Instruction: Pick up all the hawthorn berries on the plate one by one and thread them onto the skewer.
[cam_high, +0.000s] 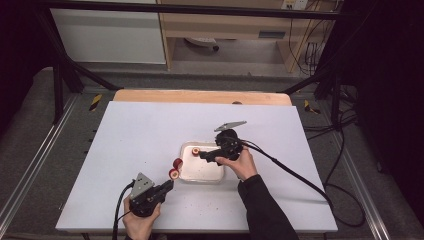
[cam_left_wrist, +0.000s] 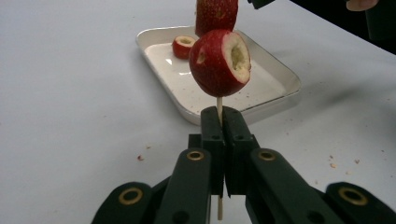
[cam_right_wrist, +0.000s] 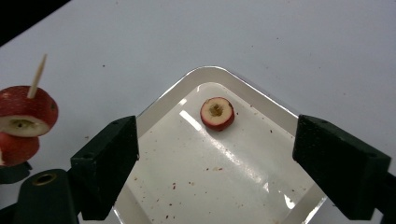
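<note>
My left gripper (cam_high: 169, 185) (cam_left_wrist: 222, 116) is shut on a thin wooden skewer (cam_left_wrist: 219, 106) near the table's front. Two cored red fruits are threaded on the stick, the lower one (cam_left_wrist: 219, 63) (cam_high: 174, 173) and the upper one (cam_left_wrist: 216, 14) (cam_high: 178, 163), just left of a shallow white tray (cam_high: 220, 176). In the tray lies one more cored red fruit (cam_high: 195, 151) (cam_right_wrist: 217, 113). My right gripper (cam_high: 203, 155) (cam_right_wrist: 224, 163) hovers over the tray with its jaws wide open and nothing between them, the loose fruit just ahead. At the left of the right gripper view I see the skewered fruits (cam_right_wrist: 23, 116).
The tray (cam_right_wrist: 163, 100) (cam_left_wrist: 280, 79) carries small red crumbs, and more crumbs dot the white tabletop (cam_high: 140, 135) near its front. A wooden strip (cam_high: 200, 96) edges the table's far side. Black cables trail off to the right (cam_high: 300, 175).
</note>
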